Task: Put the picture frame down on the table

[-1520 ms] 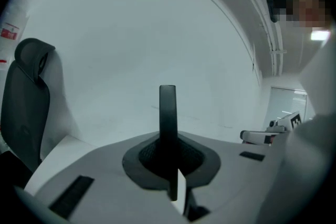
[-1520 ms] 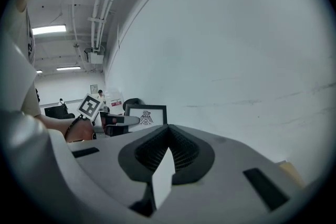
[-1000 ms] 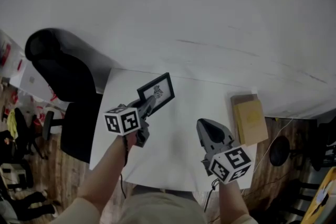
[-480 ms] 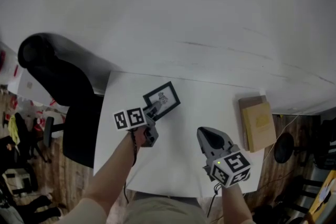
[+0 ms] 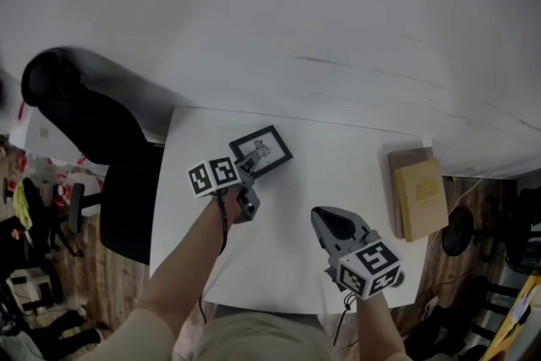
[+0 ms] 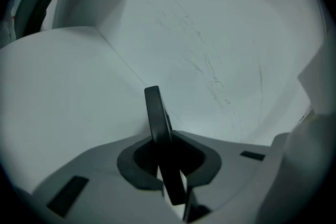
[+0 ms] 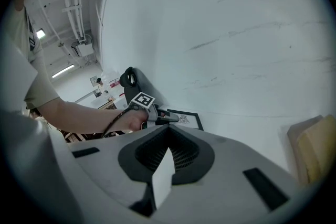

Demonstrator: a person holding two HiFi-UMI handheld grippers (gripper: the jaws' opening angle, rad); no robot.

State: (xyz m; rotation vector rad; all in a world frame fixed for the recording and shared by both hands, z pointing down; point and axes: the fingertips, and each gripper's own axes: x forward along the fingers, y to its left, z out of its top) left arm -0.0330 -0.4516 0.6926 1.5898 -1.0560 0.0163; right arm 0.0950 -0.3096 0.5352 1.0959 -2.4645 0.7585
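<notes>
A small black picture frame (image 5: pixel 264 149) with a drawing in it lies nearly flat, face up, at the back left of the white table (image 5: pixel 338 173). Whether it touches the tabletop I cannot tell. My left gripper (image 5: pixel 248 168) is shut on the frame's near edge. In the left gripper view the frame (image 6: pixel 154 113) shows edge-on as a dark bar pinched between the jaws (image 6: pixel 167 157). My right gripper (image 5: pixel 326 219) hangs over the table's front right, shut with nothing in it. From the right gripper view (image 7: pixel 168 136) the frame (image 7: pixel 185 119) lies beyond the left hand.
A tan book stack (image 5: pixel 420 195) lies on the table's right edge. A black office chair (image 5: pixel 80 118) stands left of the table. A white wall (image 5: pixel 321 13) rises right behind the table. Wooden floor with clutter (image 5: pixel 34 249) lies left.
Both hands have sunk toward the table. The left gripper has rolled, bringing the frame from a tilted pose down to nearly flat and a little farther back.
</notes>
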